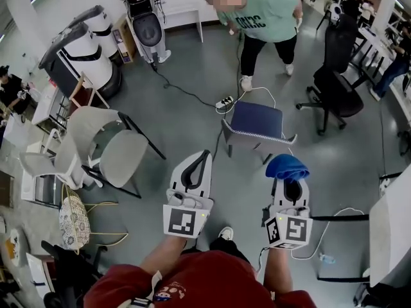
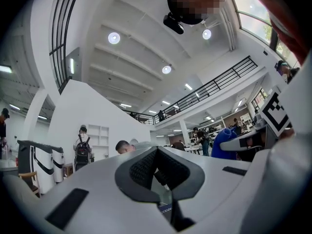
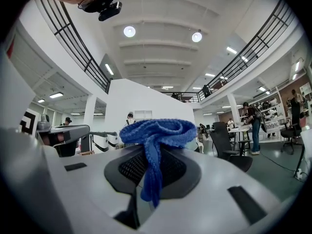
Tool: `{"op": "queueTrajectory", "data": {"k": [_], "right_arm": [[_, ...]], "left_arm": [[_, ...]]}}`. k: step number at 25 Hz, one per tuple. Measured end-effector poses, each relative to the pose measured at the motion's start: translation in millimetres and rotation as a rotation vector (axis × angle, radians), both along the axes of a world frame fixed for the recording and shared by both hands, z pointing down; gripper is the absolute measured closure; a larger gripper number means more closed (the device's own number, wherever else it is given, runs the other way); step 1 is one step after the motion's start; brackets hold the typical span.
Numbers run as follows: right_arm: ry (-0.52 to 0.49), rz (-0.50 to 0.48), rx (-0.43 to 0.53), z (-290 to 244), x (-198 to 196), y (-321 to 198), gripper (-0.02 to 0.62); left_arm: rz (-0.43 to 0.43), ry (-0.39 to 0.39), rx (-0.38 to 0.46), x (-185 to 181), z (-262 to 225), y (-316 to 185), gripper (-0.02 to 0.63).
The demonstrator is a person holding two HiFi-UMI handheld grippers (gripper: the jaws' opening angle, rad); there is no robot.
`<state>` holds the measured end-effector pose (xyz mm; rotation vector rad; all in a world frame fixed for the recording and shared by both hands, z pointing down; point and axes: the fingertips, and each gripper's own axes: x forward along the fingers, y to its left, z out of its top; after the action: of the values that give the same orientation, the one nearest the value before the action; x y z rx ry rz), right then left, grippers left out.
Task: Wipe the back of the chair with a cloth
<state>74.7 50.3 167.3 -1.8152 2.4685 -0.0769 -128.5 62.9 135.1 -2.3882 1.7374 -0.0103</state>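
The chair (image 1: 257, 122) has a dark blue seat and a grey shell. It stands on the grey floor ahead of me, its back rim (image 1: 255, 138) on my side. My right gripper (image 1: 287, 176) is shut on a bunched blue cloth (image 1: 287, 167), held in the air just right of the chair back and nearer to me. In the right gripper view the cloth (image 3: 159, 132) sits over the closed tips with a strand hanging down between the jaws. My left gripper (image 1: 205, 154) is shut with nothing in it, just left of the chair back; its jaws (image 2: 157, 151) meet.
A person in a green shirt (image 1: 264, 17) bends over beyond the chair. A power strip with cables (image 1: 225, 101) lies on the floor. A black office chair (image 1: 335, 85) stands to the right, pale grey chairs (image 1: 119, 154) to the left, a white table edge (image 1: 390, 230) at right.
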Motion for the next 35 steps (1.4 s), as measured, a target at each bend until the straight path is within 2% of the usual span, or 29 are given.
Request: {"op": "queueTrajectory", "data": {"k": [5,14,15,18,19,26,31,35], "right_arm": [[0.000,-0.023,-0.018,5,-2,-42,0.532],[0.013,-0.039,-0.049,35,-48,-73,0.532],[0.017,-0.036,-0.050,37,-56,-75,0.532],[0.037,-0.023,-0.071,53,-78,-79,0.532],[0.042,-0.018,-0.088,62,-84,-80,0.532],[0.084,0.008,-0.198,163,-128,-104,0.532],[0.085,0.006,-0.269,265,-151,-126,0.532],[0.081,-0.005,-0.304,354,-158,-151,0.532]], "left_arm": [[-0.028,-0.004,-0.017,-2,5,-35,0.592],[-0.014,-0.025,-0.040,-31,40,-69,0.592],[-0.004,-0.036,-0.023,-36,43,-72,0.592],[0.043,-0.065,0.096,-46,44,-82,0.592],[0.056,-0.061,0.105,-48,51,-85,0.592],[0.114,-0.009,0.045,-74,143,-122,0.592],[0.155,0.007,0.022,-77,218,-143,0.592],[0.137,0.017,0.029,-73,285,-157,0.592]]}}
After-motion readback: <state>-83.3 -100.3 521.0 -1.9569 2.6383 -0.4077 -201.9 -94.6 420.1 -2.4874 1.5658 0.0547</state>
